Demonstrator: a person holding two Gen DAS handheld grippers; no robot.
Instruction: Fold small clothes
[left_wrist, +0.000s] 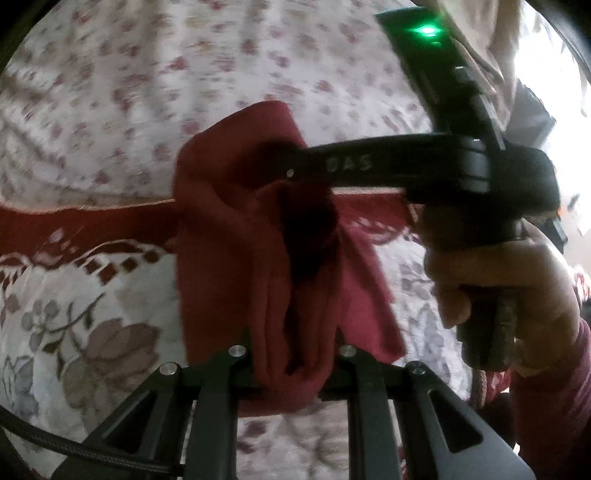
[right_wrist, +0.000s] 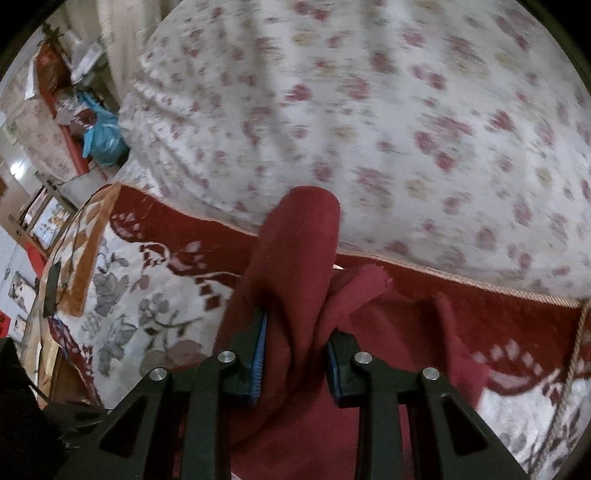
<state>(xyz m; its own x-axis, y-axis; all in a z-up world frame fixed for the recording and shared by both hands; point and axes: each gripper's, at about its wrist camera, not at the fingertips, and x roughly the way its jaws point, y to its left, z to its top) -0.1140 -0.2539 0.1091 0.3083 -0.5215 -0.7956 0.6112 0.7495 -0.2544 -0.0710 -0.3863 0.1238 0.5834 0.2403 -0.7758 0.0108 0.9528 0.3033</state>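
A dark red small garment (left_wrist: 236, 236) hangs bunched above the bed, held by both grippers. My left gripper (left_wrist: 293, 373) is shut on its lower fold; the cloth hides the fingertips. In the left wrist view the right gripper (left_wrist: 295, 166) reaches in from the right, its fingers buried in the cloth's upper part, held by a hand (left_wrist: 517, 291). In the right wrist view the garment (right_wrist: 295, 266) runs up between the blue-padded fingers (right_wrist: 260, 350) of my right gripper (right_wrist: 295, 354), which is shut on it.
A floral white quilt (right_wrist: 406, 110) lies behind, over a blanket with a dark red border (right_wrist: 480, 325) and grey flowers (left_wrist: 92, 332). Off the bed's left side are a blue bag (right_wrist: 103, 136) and cluttered shelves. A cable (left_wrist: 55, 443) runs at lower left.
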